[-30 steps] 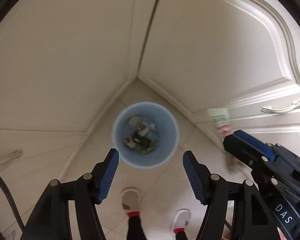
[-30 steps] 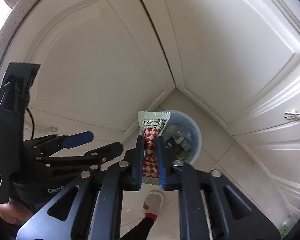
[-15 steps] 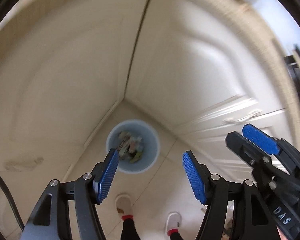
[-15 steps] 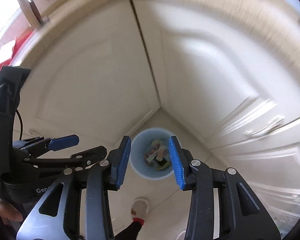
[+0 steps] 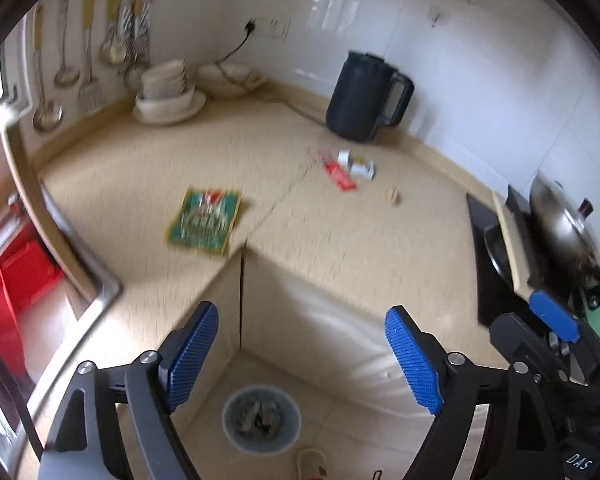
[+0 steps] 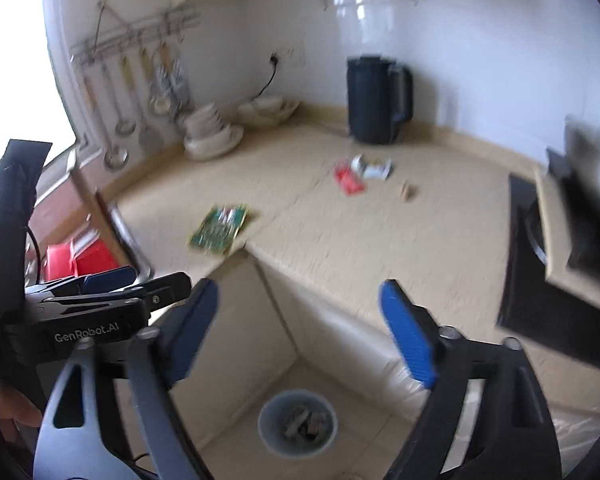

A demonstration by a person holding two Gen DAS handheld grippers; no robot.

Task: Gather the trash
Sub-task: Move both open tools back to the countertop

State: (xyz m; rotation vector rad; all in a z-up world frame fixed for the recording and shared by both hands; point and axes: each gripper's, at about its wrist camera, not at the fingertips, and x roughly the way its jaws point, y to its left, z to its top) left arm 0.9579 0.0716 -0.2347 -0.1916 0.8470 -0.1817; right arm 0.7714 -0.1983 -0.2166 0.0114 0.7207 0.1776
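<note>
The speckled beige counter [image 5: 340, 248] fills mid-frame, smooth and L-shaped. The round pale-blue bin [image 5: 261, 422] sits on the floor at bottom centre, already holding scraps. Both claws are empty and opening: the left gripper [image 5: 304, 360] and right gripper [image 6: 300, 332] stand wide. Best next target, I judge, is the flat, glossy green packet [image 5: 204, 220] at centre left near the edge; slide one pad under it. The crumpled red and white wrappers [image 5: 350, 168] lie upper centre.
</note>
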